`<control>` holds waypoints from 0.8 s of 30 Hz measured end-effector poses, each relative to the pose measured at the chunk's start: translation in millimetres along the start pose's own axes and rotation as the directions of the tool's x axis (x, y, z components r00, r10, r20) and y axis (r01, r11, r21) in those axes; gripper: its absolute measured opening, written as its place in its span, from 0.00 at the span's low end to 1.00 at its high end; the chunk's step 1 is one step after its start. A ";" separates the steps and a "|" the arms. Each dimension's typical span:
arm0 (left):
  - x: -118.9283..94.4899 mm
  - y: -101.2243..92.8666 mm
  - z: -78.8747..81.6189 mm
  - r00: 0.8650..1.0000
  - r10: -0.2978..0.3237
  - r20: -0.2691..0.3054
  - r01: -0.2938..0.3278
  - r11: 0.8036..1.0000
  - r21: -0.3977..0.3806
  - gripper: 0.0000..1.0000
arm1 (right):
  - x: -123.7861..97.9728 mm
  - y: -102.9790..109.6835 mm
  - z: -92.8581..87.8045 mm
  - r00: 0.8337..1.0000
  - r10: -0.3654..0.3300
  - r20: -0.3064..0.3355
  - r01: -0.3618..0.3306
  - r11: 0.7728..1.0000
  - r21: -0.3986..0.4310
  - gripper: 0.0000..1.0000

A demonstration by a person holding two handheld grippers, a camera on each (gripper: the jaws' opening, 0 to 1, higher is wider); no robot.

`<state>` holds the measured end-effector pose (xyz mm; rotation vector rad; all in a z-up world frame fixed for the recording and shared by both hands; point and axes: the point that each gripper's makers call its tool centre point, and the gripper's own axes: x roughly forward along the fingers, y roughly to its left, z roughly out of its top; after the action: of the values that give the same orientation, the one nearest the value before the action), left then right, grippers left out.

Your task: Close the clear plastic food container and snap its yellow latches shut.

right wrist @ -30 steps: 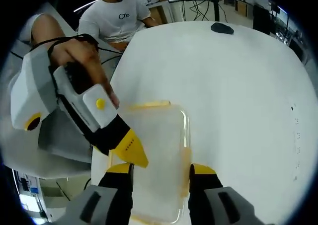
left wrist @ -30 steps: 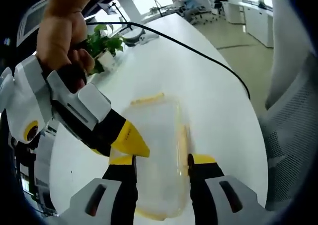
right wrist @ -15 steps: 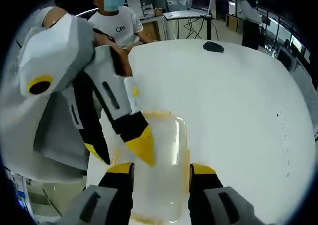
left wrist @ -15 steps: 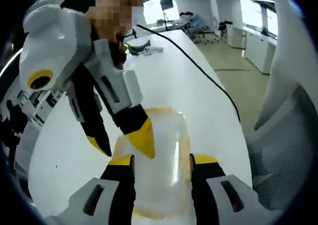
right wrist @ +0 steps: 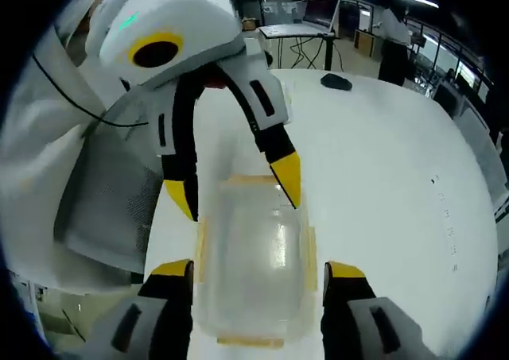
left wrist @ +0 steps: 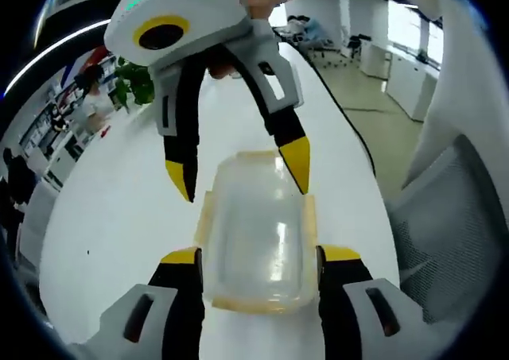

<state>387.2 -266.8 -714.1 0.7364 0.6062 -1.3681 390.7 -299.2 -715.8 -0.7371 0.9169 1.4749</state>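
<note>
Both our grippers, left [left wrist: 254,258] and right [right wrist: 256,271], stand spread, facing each other, straddling opposite ends of the clear food container [left wrist: 256,234] on our white table [left wrist: 119,217].

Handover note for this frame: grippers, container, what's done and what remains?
Left gripper: open, jaws either side of the container at its near end.
Right gripper: open, likewise straddling the container from the opposite end; each shows in the other's view, jaws spread over the far end.
Container sits on the white table, lid on. Yellow latches lie along its edges; whether any is snapped can't be told.
Left: press and check all the latches.
</note>
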 end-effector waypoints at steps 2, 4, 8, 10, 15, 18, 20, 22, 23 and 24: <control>0.5 0.0 -2.7 0.999 -0.030 -0.015 0.029 0.999 -0.034 0.69 | 0.0 3.2 -6.0 1.000 -0.002 -0.015 0.002 1.000 0.004 0.72; -0.1 2.1 -5.3 0.999 -0.036 -0.033 0.035 0.999 -0.039 0.77 | 1.1 4.2 -13.0 0.999 -0.014 -0.030 0.015 0.999 0.029 0.85; 2.0 -3.2 -19.3 0.990 -0.103 -0.098 0.094 0.991 -0.100 0.88 | 4.8 4.9 -26.6 0.998 -0.037 -0.054 0.040 0.998 0.048 0.99; 6.9 -8.4 -25.9 0.982 -0.131 -0.135 0.117 0.987 -0.110 0.99 | 7.1 7.6 -34.0 0.997 -0.032 -0.069 0.036 0.998 0.052 0.99; 16.5 -5.5 -31.8 0.975 -0.124 -0.184 0.118 0.992 -0.045 0.99 | 6.4 11.2 -38.3 0.996 -0.032 -0.085 0.034 0.999 0.024 0.99; 20.8 -2.7 -29.3 0.975 -0.125 -0.183 0.120 0.992 -0.040 0.93 | 7.8 7.0 -41.9 0.993 -0.053 -0.102 0.052 0.999 -0.012 0.99; 24.7 -0.6 -32.6 0.971 -0.122 -0.207 0.119 0.992 -0.028 0.93 | 11.4 6.6 -46.1 0.992 -0.053 -0.114 0.052 0.999 -0.012 0.99; 28.1 -0.7 -34.2 0.969 -0.133 -0.209 0.126 0.991 -0.044 0.93 | 15.0 7.6 -48.8 0.991 -0.053 -0.122 0.049 0.998 -0.037 0.98; 28.6 -1.3 -35.6 0.968 -0.136 -0.212 0.129 0.990 -0.050 0.93 | 16.0 7.4 -49.5 0.991 -0.054 -0.126 0.049 0.998 -0.043 0.96; 29.9 -3.4 -38.3 0.964 -0.141 -0.223 0.133 0.990 -0.054 0.93 | 17.9 7.0 -49.9 0.990 -0.056 -0.131 0.050 0.998 -0.047 0.93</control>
<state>388.6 -256.8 -761.7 0.8384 0.8756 -1.4050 378.7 -333.7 -754.9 -0.8941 0.9602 1.4162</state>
